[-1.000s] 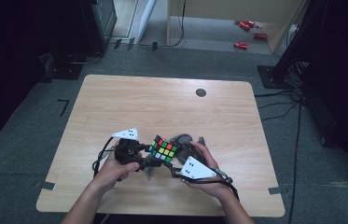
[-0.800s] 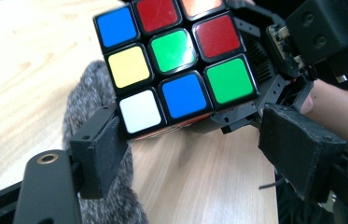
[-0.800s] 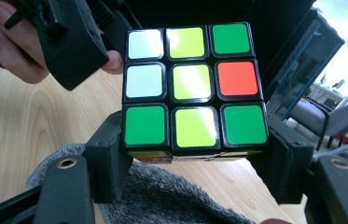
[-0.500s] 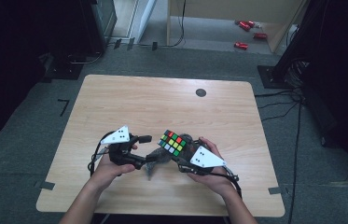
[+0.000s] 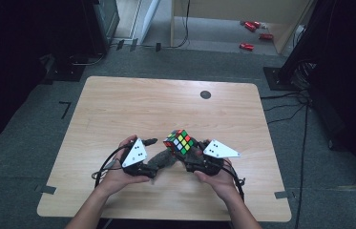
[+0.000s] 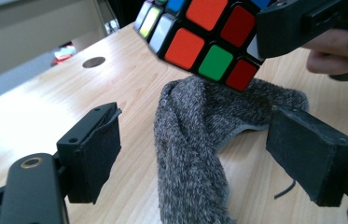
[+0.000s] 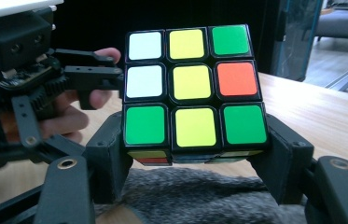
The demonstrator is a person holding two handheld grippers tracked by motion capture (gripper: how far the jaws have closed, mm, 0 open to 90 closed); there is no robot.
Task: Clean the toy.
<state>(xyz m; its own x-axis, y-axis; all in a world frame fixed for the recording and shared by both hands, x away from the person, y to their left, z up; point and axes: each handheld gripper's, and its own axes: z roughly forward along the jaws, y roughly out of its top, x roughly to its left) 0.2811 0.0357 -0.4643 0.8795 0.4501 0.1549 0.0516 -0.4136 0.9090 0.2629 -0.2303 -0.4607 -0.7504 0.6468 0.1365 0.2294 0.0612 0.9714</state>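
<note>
Our right tool (image 5: 188, 153) clamps the Rubik's cube (image 5: 179, 141) by its lower layer, holding it just above the grey furry cloth (image 5: 161, 160) on the table (image 5: 118, 105). Our left tool (image 5: 152, 162) has just been opening; its jaws straddle the cloth, released.

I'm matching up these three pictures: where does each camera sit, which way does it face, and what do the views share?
High view: above the person's side, looking forward and down on the table; both forearms and hands show.
Left gripper view: rides the left tongs, looking along their open jaws at the grey cloth.
Right gripper view: rides the right tongs, looking along jaws clamped on the puzzle cube; the other hand shows.
All three share the puzzle cube and cloth.
</note>
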